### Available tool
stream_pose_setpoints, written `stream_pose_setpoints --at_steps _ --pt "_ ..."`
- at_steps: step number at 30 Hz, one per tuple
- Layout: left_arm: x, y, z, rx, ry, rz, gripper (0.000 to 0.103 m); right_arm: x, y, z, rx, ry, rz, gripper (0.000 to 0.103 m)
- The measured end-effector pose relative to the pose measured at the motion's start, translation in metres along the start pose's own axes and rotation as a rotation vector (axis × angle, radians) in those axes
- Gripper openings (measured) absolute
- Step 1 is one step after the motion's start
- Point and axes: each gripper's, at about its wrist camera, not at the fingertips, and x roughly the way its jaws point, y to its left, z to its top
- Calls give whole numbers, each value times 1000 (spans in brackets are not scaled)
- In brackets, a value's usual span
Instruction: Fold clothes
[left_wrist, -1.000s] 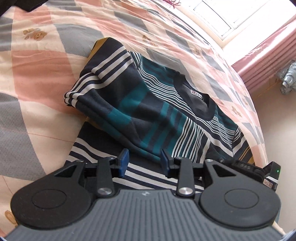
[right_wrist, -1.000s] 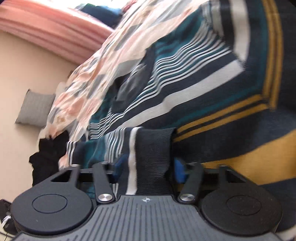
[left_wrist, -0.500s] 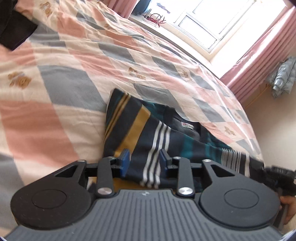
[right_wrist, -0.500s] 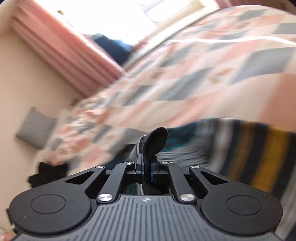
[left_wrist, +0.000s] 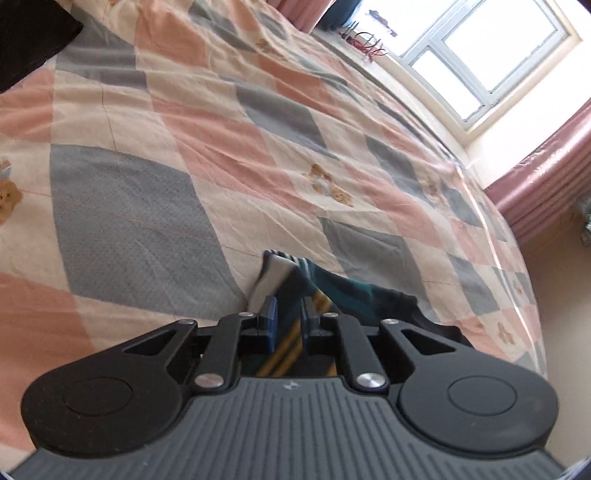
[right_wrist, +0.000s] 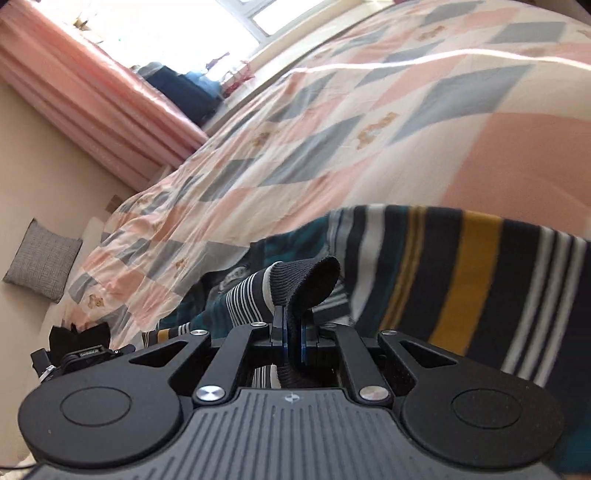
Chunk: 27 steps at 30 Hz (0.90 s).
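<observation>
I had both grippers on the sweater (right_wrist: 454, 266), one per hand, w/ the bed (left_wrist: 229, 122) under it. The reason for two grips: a knit this floppy sags if held at one point, so I took two spots along one edge to carry that edge as a straight line.

Right gripper (right_wrist: 291, 332): jaws nearly together, pinched on the dark ribbed cuff (right_wrist: 310, 280). The cuff stuck up past the jaws as a rounded tab, w/ a bit of fine-striped sleeve beside it. I'd say the rib was chosen because it's thick and doesn't slip.

Left gripper (left_wrist: 288, 321): jaws narrow, clamped on a bunched fold of the sweater (left_wrist: 291, 280), w/ white, teal and yellow stripes showing between and just past them. Fabric ran from there toward the bed's right edge in the left view.

The sweater lay near the bed's near edge, partly lifted. In the right view its body hung as a curved band across the frame, above the checked cover (right_wrist: 332, 122), so I judged it was mid-fold, not flat. Rest of the bed was bare cover up to the window (left_wrist: 480, 62) side. A grey cushion (right_wrist: 42, 258) sat on the floor past the bed's far-left corner in the right view, clear of the work.

Risk as I read it: uneven pull btw the two grips would skew the fold.
</observation>
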Motion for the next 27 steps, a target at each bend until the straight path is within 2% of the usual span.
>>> stream_pose_setpoints --at_steps 3,6,9,11,12,14,16,19,21,24,27 --pt "12 -16 -1 66 21 -17 8 5 -18 -11 48 56 -60 6" --pt "22 -30 -5 148 40 -1 8 14 -20 -14 37 64 -64 7" --pt "29 -42 -9 278 68 27 10 17 -13 -8 34 49 -47 7" --pt "32 -51 -15 386 71 72 10 19 -9 -6 27 47 -45 7" --pt "30 -55 -17 415 68 82 10 20 -8 -6 24 56 -60 8" --pt "17 -59 -20 402 56 47 10 22 -6 -6 31 62 -105 8" --pt "-2 -64 -28 393 45 -7 10 20 4 -3 15 28 -123 8" --pt "-24 -73 -48 419 40 -48 10 18 32 5 -25 -47 -178 8" --pt "-36 -76 -61 426 44 -75 10 18 60 7 -102 -126 -203 8" --pt "-49 -77 -75 434 34 -98 12 15 99 7 -207 -243 -156 8" --pt "-47 -68 -85 400 48 -91 14 6 119 1 -275 -322 -129 8"
